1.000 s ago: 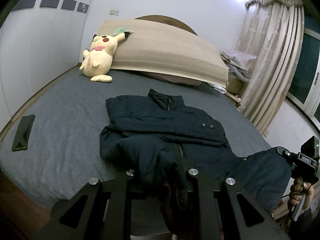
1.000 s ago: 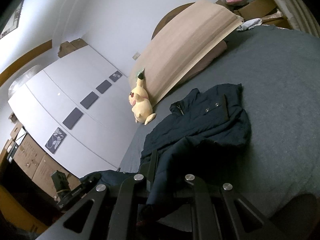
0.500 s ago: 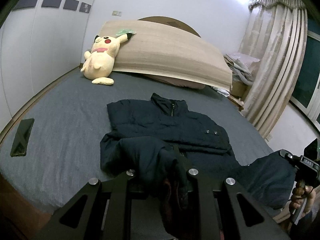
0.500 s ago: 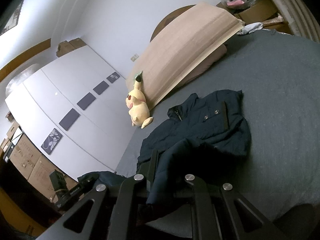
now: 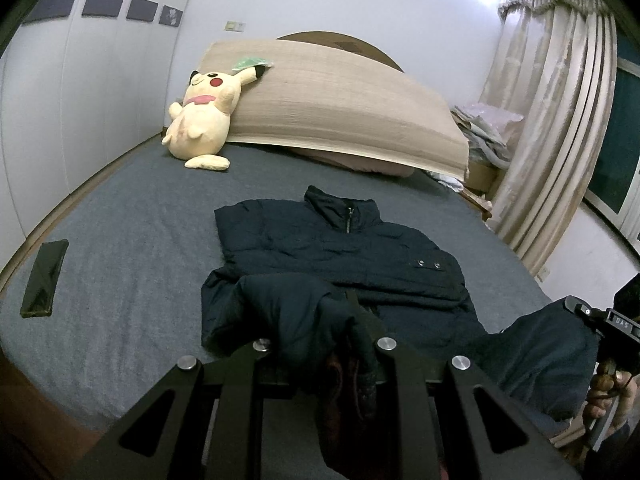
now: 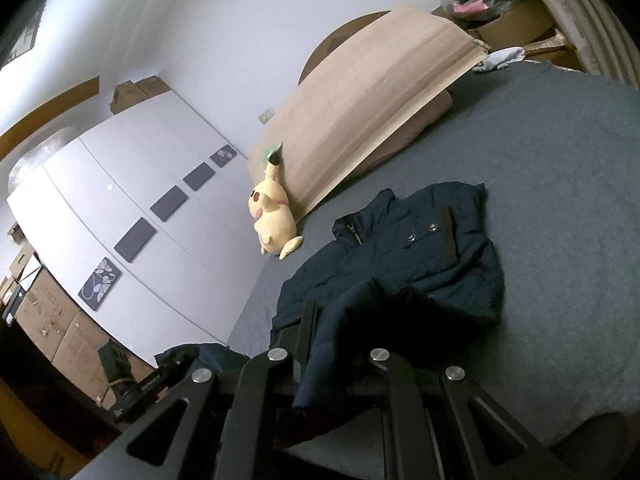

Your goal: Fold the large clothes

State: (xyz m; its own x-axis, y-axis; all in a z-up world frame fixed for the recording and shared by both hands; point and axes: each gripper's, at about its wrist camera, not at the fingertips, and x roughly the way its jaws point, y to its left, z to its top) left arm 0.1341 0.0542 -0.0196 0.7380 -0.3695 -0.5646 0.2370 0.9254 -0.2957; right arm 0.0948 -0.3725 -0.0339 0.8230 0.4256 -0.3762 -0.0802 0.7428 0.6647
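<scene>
Jacket | hem lifted at 6 o'clock | left gripper and right gripper clamped on fabric | next: hem carried toward 12 o'clock collar.

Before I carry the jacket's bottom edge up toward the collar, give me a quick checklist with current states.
1. Left gripper shut on the jacket: ok, dark fabric is bunched between its fingers.
2. Right gripper shut on the jacket: ok, fabric is pinched there too.
3. Collar end lying flat on the bed: ok.
4. Fold path clear: ok, the phone and the Pikachu plush lie well off the jacket.
5. Both grips level on the hem: cannot tell.
</scene>
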